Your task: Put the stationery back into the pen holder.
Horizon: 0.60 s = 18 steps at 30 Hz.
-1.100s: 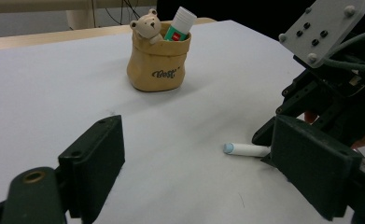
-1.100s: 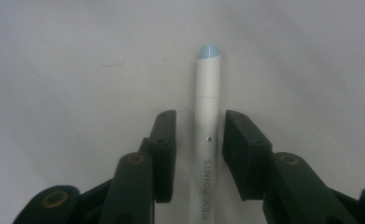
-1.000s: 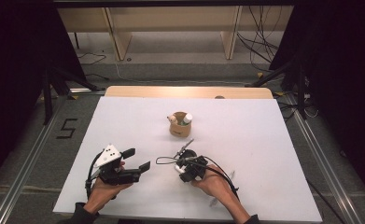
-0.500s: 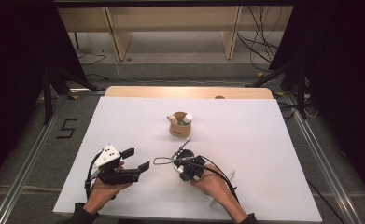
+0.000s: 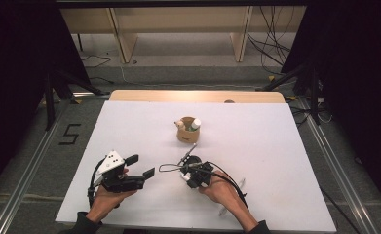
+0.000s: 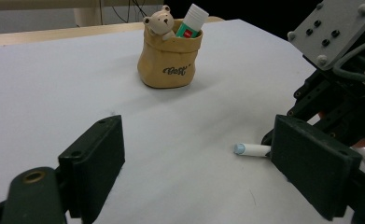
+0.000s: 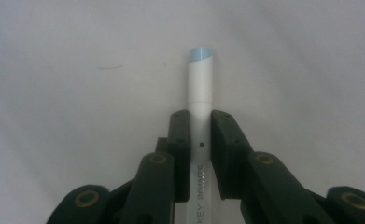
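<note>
Right gripper (image 7: 201, 135): clamped on a white pen (image 7: 200, 88), jaws pressed flat against both sides of the barrel, blue-tipped end poking out ahead; low over the white table (image 5: 285, 146), near its front edge and a little right of centre in the high view.

Grip point: taken partway down the barrel rather than at the tip, probably so the free end could lead the way into a container.

White pen: held lengthwise along the jaws, close above the tabletop or resting on it, cannot tell which; printed lettering visible on the barrel behind the jaws; blue end also seen from the left gripper view (image 6: 251, 149), sticking out beside the far gripper.

Left gripper (image 6: 199, 163): spread wide, nothing between the jaws; parked at the front left (image 5: 139, 171), aimed toward the pen and the holder, likely kept ready to steady something.

Bear pen holder (image 6: 170, 60): tan sack-shaped pot, small bear figure on the rim, upright near the middle of the table (image 5: 187, 130), well apart from both grippers.

Green-and-white tube (image 6: 191, 21): leaned inside the holder, cap upward.

Judgement: pen probably meant for the holder, trip across not yet made.
</note>
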Each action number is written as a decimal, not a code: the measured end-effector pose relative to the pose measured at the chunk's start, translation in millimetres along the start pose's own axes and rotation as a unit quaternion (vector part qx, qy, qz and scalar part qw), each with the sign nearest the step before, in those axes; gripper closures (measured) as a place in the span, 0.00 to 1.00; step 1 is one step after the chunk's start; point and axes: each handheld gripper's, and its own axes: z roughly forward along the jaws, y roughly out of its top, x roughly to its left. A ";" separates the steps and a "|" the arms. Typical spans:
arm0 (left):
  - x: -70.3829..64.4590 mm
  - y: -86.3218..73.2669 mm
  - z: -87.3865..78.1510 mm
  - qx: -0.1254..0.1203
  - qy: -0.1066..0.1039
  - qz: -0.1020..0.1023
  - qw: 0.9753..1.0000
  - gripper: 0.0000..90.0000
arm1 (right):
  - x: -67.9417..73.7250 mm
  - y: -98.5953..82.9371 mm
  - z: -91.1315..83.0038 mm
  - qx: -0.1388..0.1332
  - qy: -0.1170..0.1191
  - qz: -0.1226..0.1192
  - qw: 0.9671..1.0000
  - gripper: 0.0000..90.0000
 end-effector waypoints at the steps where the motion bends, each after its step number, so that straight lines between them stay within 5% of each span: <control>1: 0.2 -0.1 0.1 0.000 0.000 0.000 1.000 0.19 | -0.3 -0.1 -0.5 -0.003 0.004 -0.001 1.000 0.88; 12: 1.3 -0.8 0.3 0.000 0.000 -0.004 1.000 0.19 | -11.8 -2.1 -19.8 -0.057 0.032 0.011 0.998 0.88; 16: 1.6 -0.9 0.2 0.000 -0.001 -0.006 1.000 0.19 | -20.2 -3.8 -29.4 -0.107 0.041 0.026 0.993 0.88; 18: 1.7 -0.9 0.2 -0.001 -0.001 -0.007 1.000 0.19 | -26.2 -4.6 -36.3 -0.143 0.045 0.041 0.988 0.88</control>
